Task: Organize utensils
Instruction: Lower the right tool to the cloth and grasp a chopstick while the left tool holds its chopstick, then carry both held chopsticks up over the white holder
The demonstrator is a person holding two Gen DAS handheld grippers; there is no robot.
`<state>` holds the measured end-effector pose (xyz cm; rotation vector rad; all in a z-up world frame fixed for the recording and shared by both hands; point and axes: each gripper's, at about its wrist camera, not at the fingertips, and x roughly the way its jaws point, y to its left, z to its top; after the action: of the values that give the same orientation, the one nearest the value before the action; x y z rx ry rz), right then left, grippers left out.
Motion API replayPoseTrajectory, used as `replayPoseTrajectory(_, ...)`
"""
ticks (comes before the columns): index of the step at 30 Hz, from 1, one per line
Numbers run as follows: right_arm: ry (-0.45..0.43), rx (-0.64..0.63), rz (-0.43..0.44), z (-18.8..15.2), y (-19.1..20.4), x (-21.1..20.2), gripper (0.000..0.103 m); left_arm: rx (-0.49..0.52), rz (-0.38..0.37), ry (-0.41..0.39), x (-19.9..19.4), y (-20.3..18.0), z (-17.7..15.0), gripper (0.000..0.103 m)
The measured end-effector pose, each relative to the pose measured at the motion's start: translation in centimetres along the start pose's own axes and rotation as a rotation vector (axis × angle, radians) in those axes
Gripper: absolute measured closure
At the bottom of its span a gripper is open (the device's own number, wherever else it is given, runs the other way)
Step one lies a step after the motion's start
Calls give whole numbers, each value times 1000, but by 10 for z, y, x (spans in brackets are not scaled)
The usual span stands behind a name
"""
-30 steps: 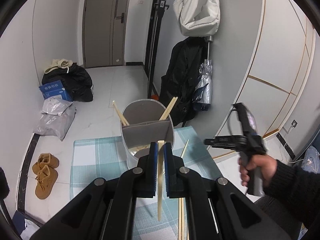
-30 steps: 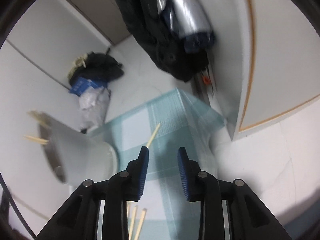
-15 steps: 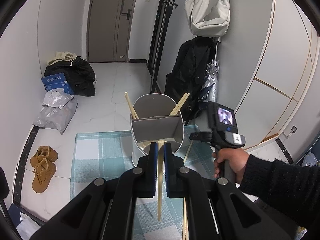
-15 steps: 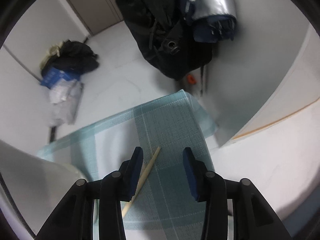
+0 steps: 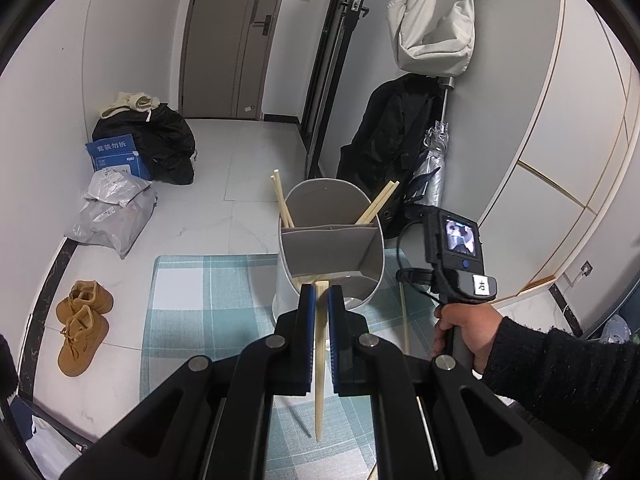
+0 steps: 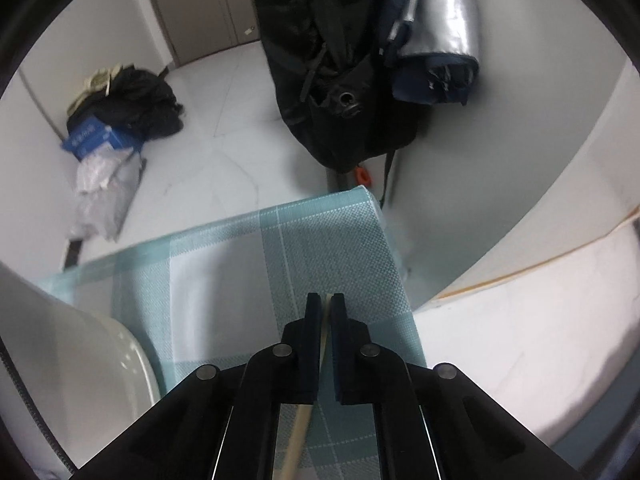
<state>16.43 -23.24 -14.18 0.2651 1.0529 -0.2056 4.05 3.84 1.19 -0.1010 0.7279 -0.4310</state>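
Left wrist view has a chopstick [image 5: 319,368] pinched between the blue pads of the left hand-held gripper [image 5: 318,300], hanging pretty much straight down, its top end level with the front rim of the grey utensil holder [image 5: 332,240]. That holder is a divided cylinder standing on a teal plaid placemat [image 5: 208,292]. Two chopsticks already lean out of the back left section [image 5: 281,200] and two more out of the back right [image 5: 378,202], with what look like more ends showing in the front compartment, so I'd say the sorting is well underway but not finished.

Over on the right wrist view, the right hand-held gripper [image 6: 326,304] has its pads pressed together on another pale chopstick [image 6: 298,440], low over the placemat [image 6: 328,248] and just to the right of the holder's white wall [image 6: 72,344]. From the left camera you can see the person's right hand [image 5: 464,328] on that gripper's handle, beside the holder, with one more chopstick [image 5: 404,320] still lying on the mat near it.

So what's left, as far as I can tell: both held sticks need dropping in, plus at least that loose one. They're plain light wood, thin and smooth, probably easy to let swivel in the pads.
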Motion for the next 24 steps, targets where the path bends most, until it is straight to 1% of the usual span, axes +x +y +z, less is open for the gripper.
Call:
replayPoseTrajectory(1, 1, 12, 13, 0, -2, 1, 100, -1, 2, 0, 0, 1, 0, 101)
replayPoseTrajectory(6, 6, 129, 144, 7, -19, 2, 100, -5, 2, 1, 0, 3, 1, 101)
replayPoseTrajectory(8, -7, 134, 171, 7, -21, -3, 100, -2, 3, 1, -1, 2, 1, 101)
replayPoseTrajectory(13, -93, 131, 263, -2, -27, -37, 100, 8, 9, -4, -4, -2, 3, 101)
replayPoseTrajectory(16, -164, 84, 315, -15, -25, -65, 100, 13, 16, -9, -6, -4, 2, 101)
replayPoseTrajectory(22, -281, 17, 370, -40, -18, -112, 100, 25, 23, -16, -14, -14, 2, 101)
replayPoseTrajectory(24, -316, -11, 372, -50, -16, -126, 100, 30, 20, -21, -18, -18, 4, 101)
